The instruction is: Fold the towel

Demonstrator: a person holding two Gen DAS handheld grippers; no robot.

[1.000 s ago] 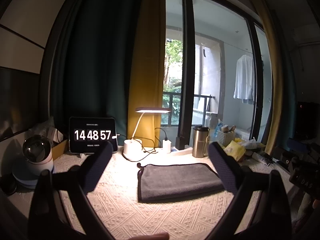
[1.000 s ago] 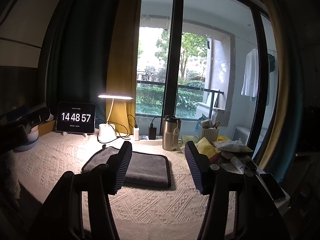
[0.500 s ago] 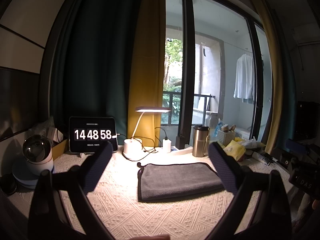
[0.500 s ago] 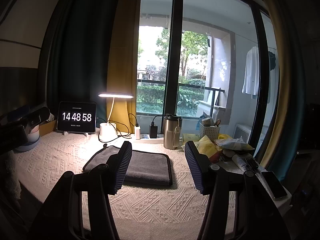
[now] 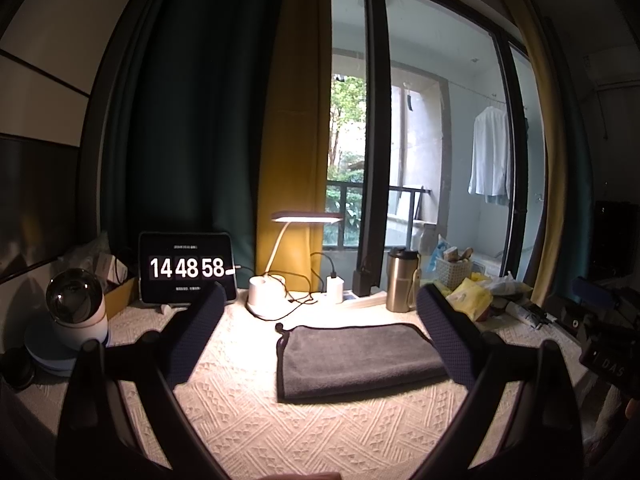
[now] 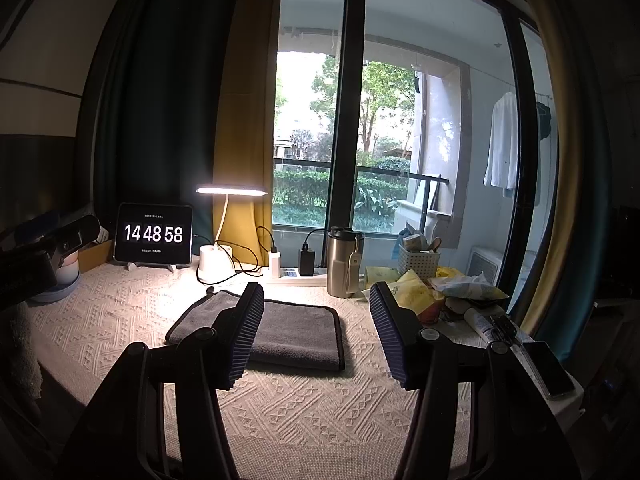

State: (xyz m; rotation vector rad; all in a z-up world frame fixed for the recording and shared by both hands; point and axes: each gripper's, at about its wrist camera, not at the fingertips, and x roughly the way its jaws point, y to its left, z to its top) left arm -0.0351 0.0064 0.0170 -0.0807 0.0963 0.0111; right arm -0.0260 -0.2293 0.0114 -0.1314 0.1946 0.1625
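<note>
A dark grey towel (image 5: 356,356) lies folded flat on the cream patterned tablecloth (image 5: 260,420); it also shows in the right wrist view (image 6: 296,332). My left gripper (image 5: 320,332) is open and empty, held above and in front of the towel, apart from it. My right gripper (image 6: 316,332) is open and empty, held in front of the towel, its left finger (image 6: 244,332) covering part of the towel. Neither gripper touches the towel.
Behind the towel stand a lit desk lamp (image 5: 268,300), a tablet clock (image 5: 186,268), a steel mug (image 5: 402,280) and a power strip (image 6: 296,276). A white globe device (image 5: 76,312) is at left. Snack bags, a basket (image 6: 418,260) and a phone (image 6: 548,368) crowd the right edge.
The clock has ticked from 14:48:57 to 14:48:58. The right gripper view has shifted slightly; the towel and the left gripper have not moved.
</note>
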